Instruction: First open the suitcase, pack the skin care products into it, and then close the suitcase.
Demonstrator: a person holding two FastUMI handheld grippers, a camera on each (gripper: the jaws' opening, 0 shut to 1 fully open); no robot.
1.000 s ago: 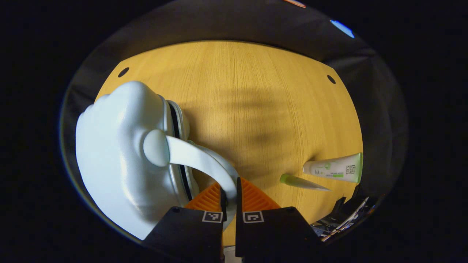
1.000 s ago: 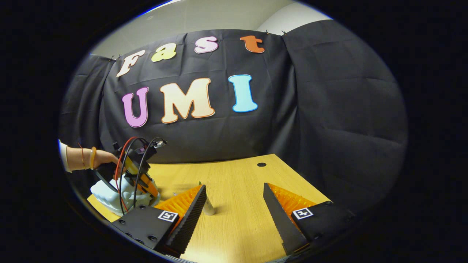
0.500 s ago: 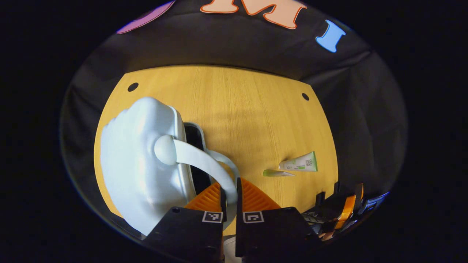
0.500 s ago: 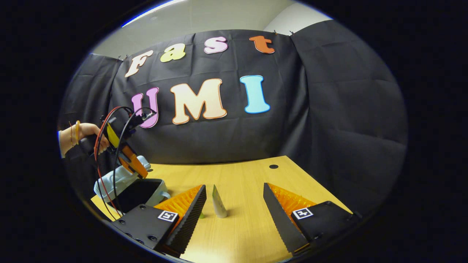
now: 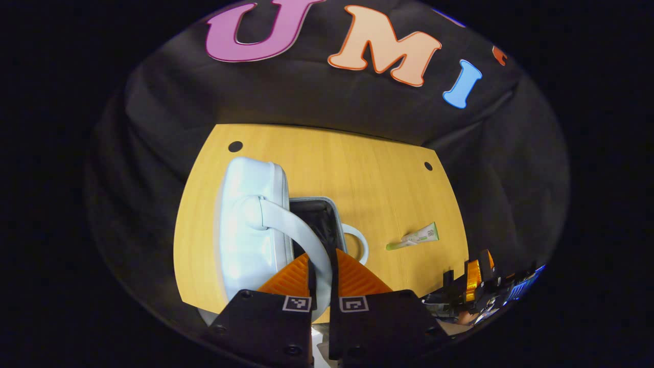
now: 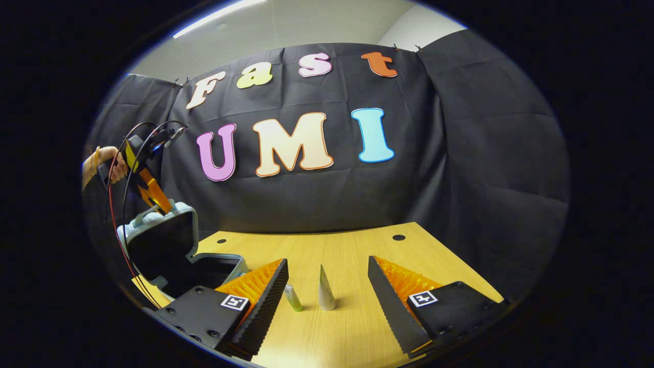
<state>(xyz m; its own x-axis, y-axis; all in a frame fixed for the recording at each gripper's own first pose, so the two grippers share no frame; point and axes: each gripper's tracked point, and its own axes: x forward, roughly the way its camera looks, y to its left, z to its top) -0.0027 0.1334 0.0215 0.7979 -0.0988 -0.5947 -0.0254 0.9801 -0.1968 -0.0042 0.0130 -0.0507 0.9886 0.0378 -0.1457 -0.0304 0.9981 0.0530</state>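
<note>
A pale blue hard-shell suitcase stands open on the wooden table. Its lid (image 5: 245,225) is raised almost upright, and its base (image 5: 327,212) shows a dark lining. My left gripper (image 5: 322,255) is shut on the lid's curved handle (image 5: 291,230). In the right gripper view the lid (image 6: 161,245) stands up at far left, with the left gripper (image 6: 145,181) and a hand (image 6: 110,163) above it. A white tube (image 6: 325,295) and a green tube (image 6: 294,298) lie just ahead of my right gripper (image 6: 327,260), which is open and empty. Both the white tube (image 5: 423,234) and the green tube (image 5: 396,246) lie right of the suitcase.
The table (image 5: 378,174) has bare wood behind and to the right of the suitcase, with small cable holes (image 5: 235,146) near its back corners. The black cloth wall closes off the back and the sides. The right gripper's body (image 5: 475,283) sits off the table's near right edge.
The left gripper has risen and drawn back with the handle, swinging the lid from nearly closed to almost upright. The right gripper has stayed open near the tubes and shifted slightly.
</note>
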